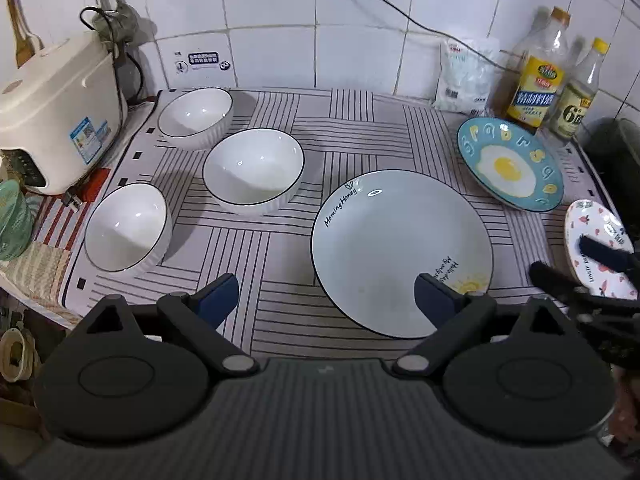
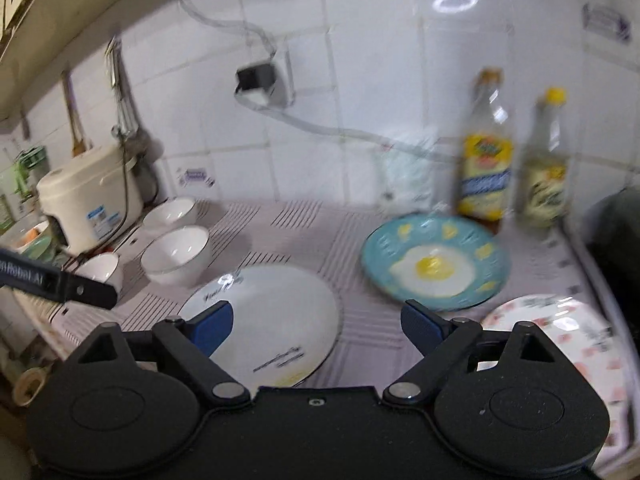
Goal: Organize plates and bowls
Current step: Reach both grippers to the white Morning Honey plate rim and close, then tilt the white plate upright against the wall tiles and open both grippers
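Note:
Three white ribbed bowls stand on the striped mat: one at the back left point(image 1: 196, 118), one in the middle point(image 1: 254, 170), one at the front left point(image 1: 128, 226). A large pale plate with lettering point(image 1: 402, 252) lies in the middle, a blue fried-egg plate point(image 1: 510, 164) at the back right, and a pink-patterned plate point(image 1: 598, 248) at the far right. My left gripper point(image 1: 326, 300) is open and empty above the mat's front edge. My right gripper point(image 2: 316, 326) is open and empty, between the large plate point(image 2: 272, 312) and the pink plate point(image 2: 568, 332); its view is blurred.
A cream rice cooker point(image 1: 56, 112) stands at the left. Two bottles point(image 1: 538, 72) and a white bag point(image 1: 466, 76) stand against the tiled back wall. A cable runs down the wall. A dark object point(image 1: 616, 148) sits at the far right.

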Demonstrator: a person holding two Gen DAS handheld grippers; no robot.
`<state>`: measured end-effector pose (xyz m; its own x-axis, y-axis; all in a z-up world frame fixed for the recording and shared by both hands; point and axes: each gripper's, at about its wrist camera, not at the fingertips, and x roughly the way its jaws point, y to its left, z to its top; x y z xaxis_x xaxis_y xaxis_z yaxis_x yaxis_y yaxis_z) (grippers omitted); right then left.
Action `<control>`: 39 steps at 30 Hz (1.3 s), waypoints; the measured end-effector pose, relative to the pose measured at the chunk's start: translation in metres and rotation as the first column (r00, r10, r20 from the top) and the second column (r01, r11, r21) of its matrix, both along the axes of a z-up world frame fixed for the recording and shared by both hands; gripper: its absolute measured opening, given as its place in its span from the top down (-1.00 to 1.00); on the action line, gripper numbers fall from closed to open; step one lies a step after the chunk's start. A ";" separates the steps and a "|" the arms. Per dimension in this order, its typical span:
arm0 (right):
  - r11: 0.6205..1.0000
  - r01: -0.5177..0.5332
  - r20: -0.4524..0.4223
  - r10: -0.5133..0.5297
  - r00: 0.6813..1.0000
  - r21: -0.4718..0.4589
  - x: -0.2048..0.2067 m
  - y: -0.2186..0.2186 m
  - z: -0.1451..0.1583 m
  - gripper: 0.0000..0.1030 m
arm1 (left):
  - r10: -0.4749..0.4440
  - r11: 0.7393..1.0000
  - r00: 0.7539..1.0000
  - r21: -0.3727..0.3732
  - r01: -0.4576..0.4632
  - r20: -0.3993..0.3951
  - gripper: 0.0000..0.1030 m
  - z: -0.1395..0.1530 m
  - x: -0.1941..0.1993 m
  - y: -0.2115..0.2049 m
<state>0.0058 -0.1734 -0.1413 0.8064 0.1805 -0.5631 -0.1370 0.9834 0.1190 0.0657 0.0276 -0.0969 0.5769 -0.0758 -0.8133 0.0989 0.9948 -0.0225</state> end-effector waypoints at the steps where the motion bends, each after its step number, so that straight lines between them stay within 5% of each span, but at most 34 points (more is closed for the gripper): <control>1: 1.000 -0.006 -0.014 0.006 1.000 0.017 0.005 0.000 -0.008 -0.75 | 0.001 1.000 1.000 0.004 -0.001 -0.005 -0.86 -0.003 0.003 0.000; 4: 0.998 -0.025 -0.034 0.027 0.999 0.061 0.018 0.000 -0.027 -0.74 | -0.004 1.000 1.000 0.005 0.004 -0.029 -0.84 -0.017 0.016 -0.001; 8: 0.989 -0.071 -0.023 0.074 0.997 0.129 0.029 0.000 -0.046 -0.73 | -0.034 0.999 0.994 0.008 0.035 -0.108 -0.57 -0.038 0.035 -0.003; 11: 0.991 -0.041 -0.050 0.048 0.998 0.131 0.042 -0.001 -0.063 -0.73 | -0.037 0.999 0.991 0.001 0.037 -0.126 -0.52 -0.050 0.045 -0.002; 15: 0.993 0.011 -0.116 0.004 0.993 0.121 0.058 -0.003 -0.081 -0.67 | -0.053 0.998 0.985 0.022 0.058 -0.166 -0.20 -0.076 0.059 -0.001; 18: 0.988 0.005 -0.143 0.017 0.990 0.154 0.064 -0.004 -0.087 -0.44 | -0.042 0.999 0.978 0.013 0.046 -0.206 -0.04 -0.093 0.068 0.003; 23: 0.980 0.026 -0.213 0.017 0.977 0.196 0.076 -0.009 -0.095 -0.02 | -0.027 0.993 0.966 -0.114 -0.002 -0.257 0.32 -0.105 0.080 0.019; 28: 0.980 0.015 -0.281 0.042 0.959 0.199 0.088 -0.015 -0.094 0.55 | -0.006 0.989 0.955 -0.144 -0.038 -0.295 0.40 -0.111 0.087 0.020; 30: 0.966 0.022 -0.293 0.055 0.955 0.256 0.089 -0.025 -0.097 0.64 | -0.021 0.990 0.960 -0.141 -0.019 -0.281 0.56 -0.113 0.086 0.014; 33: 0.944 0.042 -0.308 0.065 0.949 0.326 0.091 -0.035 -0.101 0.68 | -0.024 0.996 0.966 -0.085 0.002 -0.259 0.53 -0.112 0.085 -0.002; 39: 0.950 -0.010 -0.311 0.111 0.944 0.311 0.095 -0.034 -0.099 0.64 | 0.002 0.998 0.965 -0.062 -0.019 -0.263 0.52 -0.111 0.087 -0.006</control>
